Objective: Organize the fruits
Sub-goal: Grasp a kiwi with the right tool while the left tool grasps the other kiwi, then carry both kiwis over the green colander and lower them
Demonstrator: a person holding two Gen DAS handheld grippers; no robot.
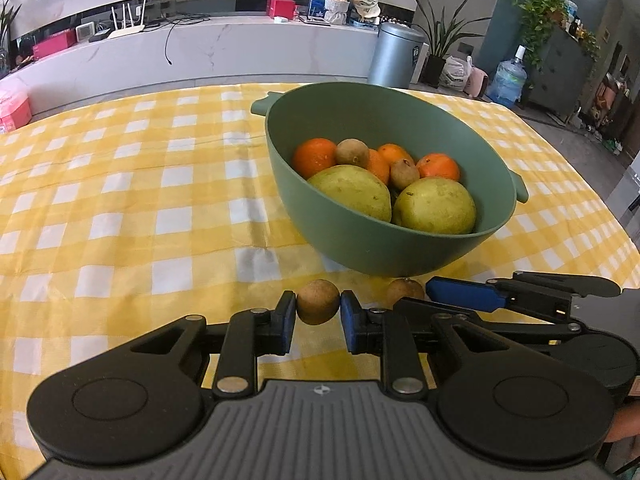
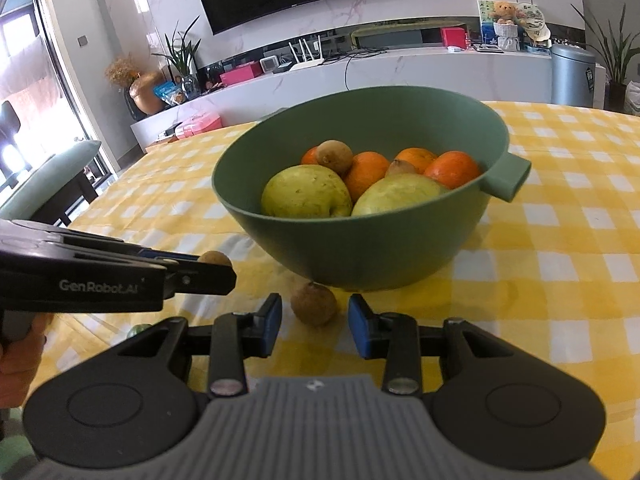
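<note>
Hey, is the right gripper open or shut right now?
Open. The right gripper has its fingers spread either side of a brown fruit on the tablecloth, with a gap showing on both sides.

Left gripper clamping a brown kiwi.
Beyond its fingertips: green bowl of fruit; second kiwi just right.

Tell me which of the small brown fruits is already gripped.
The kiwi pinched between the left gripper pads. The other loose kiwi lies ungripped before the open right gripper; two more sit in the bowl.

Green bowl, yellow-check cloth
</note>
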